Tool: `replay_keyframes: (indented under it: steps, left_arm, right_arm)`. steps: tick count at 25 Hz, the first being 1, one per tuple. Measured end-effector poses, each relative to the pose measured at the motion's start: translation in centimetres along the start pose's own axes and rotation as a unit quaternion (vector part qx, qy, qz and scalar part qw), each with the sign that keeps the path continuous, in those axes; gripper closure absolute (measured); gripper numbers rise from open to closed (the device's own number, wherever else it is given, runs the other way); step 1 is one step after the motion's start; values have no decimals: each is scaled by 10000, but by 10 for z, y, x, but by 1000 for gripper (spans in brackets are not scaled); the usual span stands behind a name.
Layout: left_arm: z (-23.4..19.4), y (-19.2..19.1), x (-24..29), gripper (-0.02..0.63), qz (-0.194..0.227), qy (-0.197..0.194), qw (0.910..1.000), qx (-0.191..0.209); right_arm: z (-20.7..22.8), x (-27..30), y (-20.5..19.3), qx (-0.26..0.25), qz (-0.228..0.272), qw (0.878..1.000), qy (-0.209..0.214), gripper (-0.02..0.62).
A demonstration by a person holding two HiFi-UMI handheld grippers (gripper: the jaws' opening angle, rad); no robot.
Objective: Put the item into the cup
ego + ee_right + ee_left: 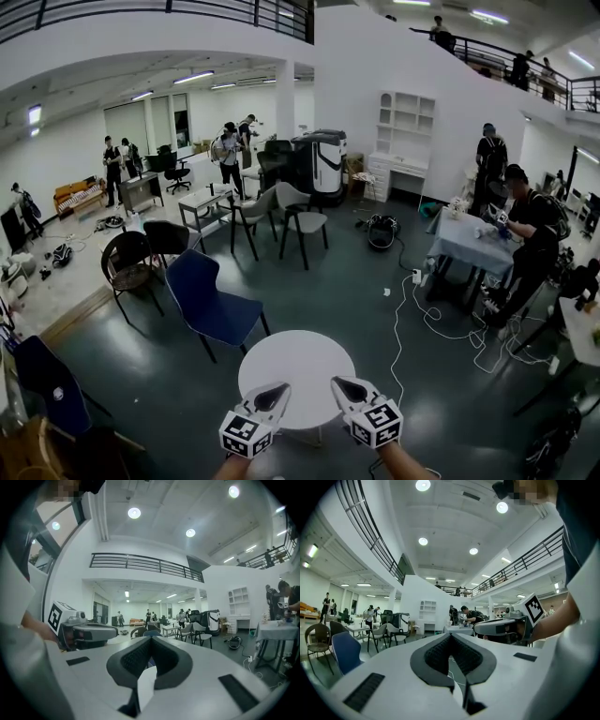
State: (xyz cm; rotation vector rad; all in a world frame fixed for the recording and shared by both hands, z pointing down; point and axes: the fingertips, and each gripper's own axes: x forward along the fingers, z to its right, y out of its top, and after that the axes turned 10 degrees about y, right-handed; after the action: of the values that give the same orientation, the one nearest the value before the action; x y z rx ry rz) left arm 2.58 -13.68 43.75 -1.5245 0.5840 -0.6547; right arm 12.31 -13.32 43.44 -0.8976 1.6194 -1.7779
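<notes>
No cup and no item show in any view. A round white table point(302, 361) stands just ahead of me with a bare top. Both grippers hover over its near edge, held level and pointing forward. My left gripper point(280, 388) has its dark padded jaws meeting at the tips point(451, 636), with nothing between them. My right gripper point(338, 382) looks the same, tips together point(151, 638) and empty. Each gripper view shows the other gripper beside it: the right gripper point(506, 627) and the left gripper point(84, 632).
A blue chair point(211, 302) stands left of the table, with dark chairs point(131, 262) behind it. White cables point(408, 323) trail over the floor at right. A person point(530, 234) works at a cloth-covered table point(472, 246). Other people stand farther back.
</notes>
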Motion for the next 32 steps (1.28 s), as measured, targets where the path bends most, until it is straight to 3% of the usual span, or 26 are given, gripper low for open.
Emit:
replay_keyframes:
  steps: [18,32]
  left_arm:
    - [104,-13,-68,591,-128,78,9998,141]
    - [123,-29,-90,591,-301,40,9995,-10]
  right_arm:
    - [-48,-100,-16,102,168,9997,109,578]
    - [-68,-112,-36,252,110,9996,106,578]
